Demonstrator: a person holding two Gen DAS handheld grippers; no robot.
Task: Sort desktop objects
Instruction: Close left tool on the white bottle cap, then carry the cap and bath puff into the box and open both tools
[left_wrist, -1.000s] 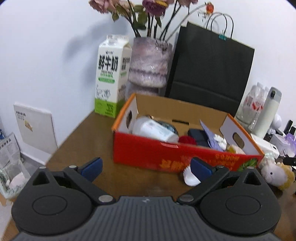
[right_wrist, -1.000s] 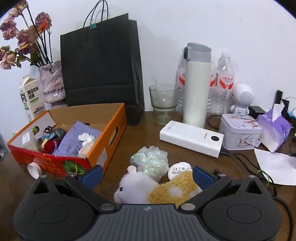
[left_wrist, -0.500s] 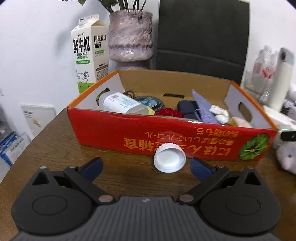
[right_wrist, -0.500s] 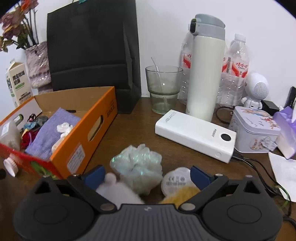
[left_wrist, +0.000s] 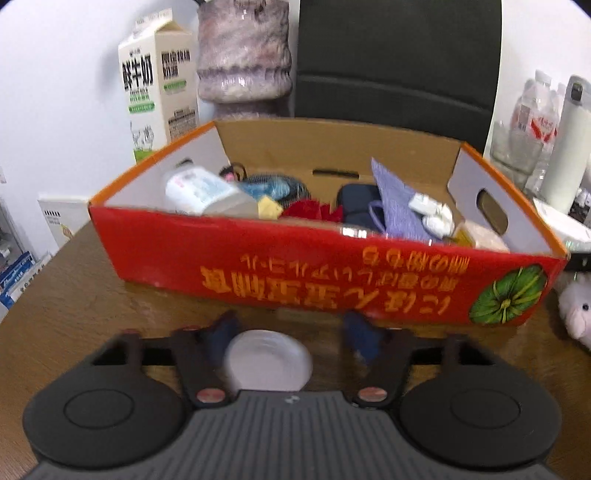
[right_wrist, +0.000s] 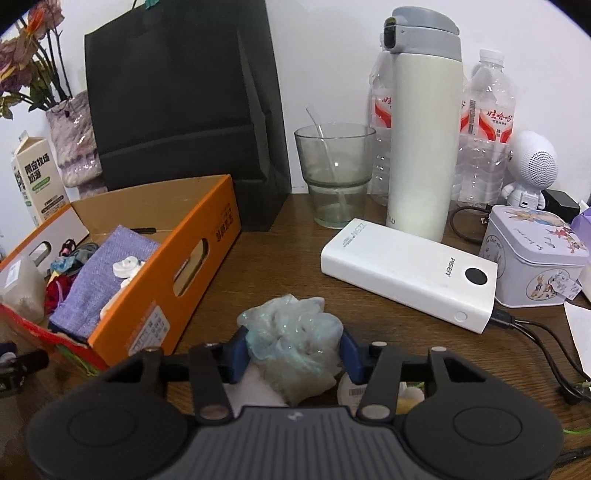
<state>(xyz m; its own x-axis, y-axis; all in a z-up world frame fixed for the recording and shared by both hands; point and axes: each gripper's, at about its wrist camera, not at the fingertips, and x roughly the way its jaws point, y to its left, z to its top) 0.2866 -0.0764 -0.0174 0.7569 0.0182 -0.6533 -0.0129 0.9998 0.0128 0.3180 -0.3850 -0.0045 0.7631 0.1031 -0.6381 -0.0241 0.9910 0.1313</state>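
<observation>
At the left end of the desk (left_wrist: 66, 306) the left claw (left_wrist: 291, 334) is low over the wood, right in front of the red wall of the cardboard box (left_wrist: 295, 273). A white bottle cap (left_wrist: 267, 363) lies flat on the desk between its two blue pads, nearer the left pad, with a clear gap to the right one. The jaws are closing but do not yet press on the cap from both sides; motion blur hides whether the left pad touches it. Inside the box lie a clear plastic bottle (left_wrist: 199, 192), something red, a dark case and a purple cloth pouch (left_wrist: 400, 210). Behind the box stand a milk carton (left_wrist: 159, 81), a mottled vase (left_wrist: 243, 55) and a black paper bag (left_wrist: 399, 62).

Further right, just past the orange end of the box, the right claw (right_wrist: 293, 352) has a pale, shimmery mesh puff (right_wrist: 295, 339) between its pads. Its jaws are closing too, and both blue pads already press into the puff's sides. Beyond it lies a white power bank (right_wrist: 410, 273), and toward the back edge stand a glass (right_wrist: 336, 173), a cream flask (right_wrist: 424, 129) and water bottles (right_wrist: 487, 122). A printed tin (right_wrist: 535, 273) sits near the right edge.
</observation>
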